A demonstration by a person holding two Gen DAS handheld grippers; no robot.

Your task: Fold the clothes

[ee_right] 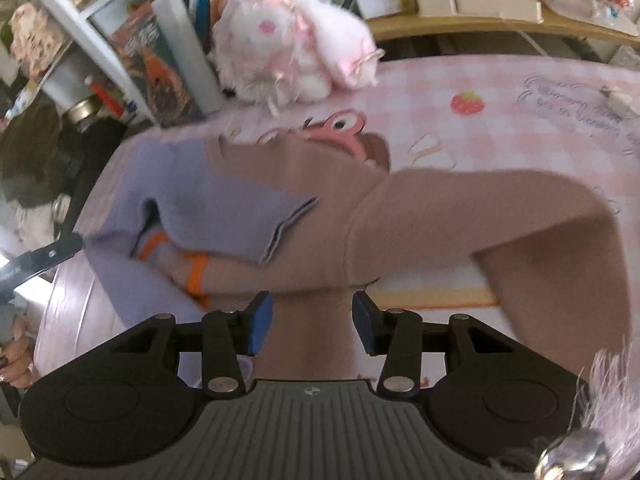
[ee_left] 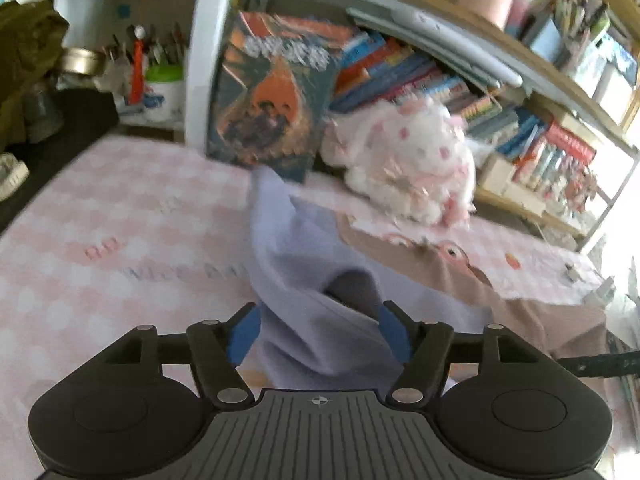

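Both wrist cams sit close over our table, tilted down toward its back edge; both catch the plush toy & bookshelf.

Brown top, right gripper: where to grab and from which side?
Take the brown top at its near fold edge, straight ahead of the right gripper, coming in low from the near side. That edge lies doubled and raised off the pink checked cloth, clear of the lilac garment.

tablecloth lettering blurred, nothing legible
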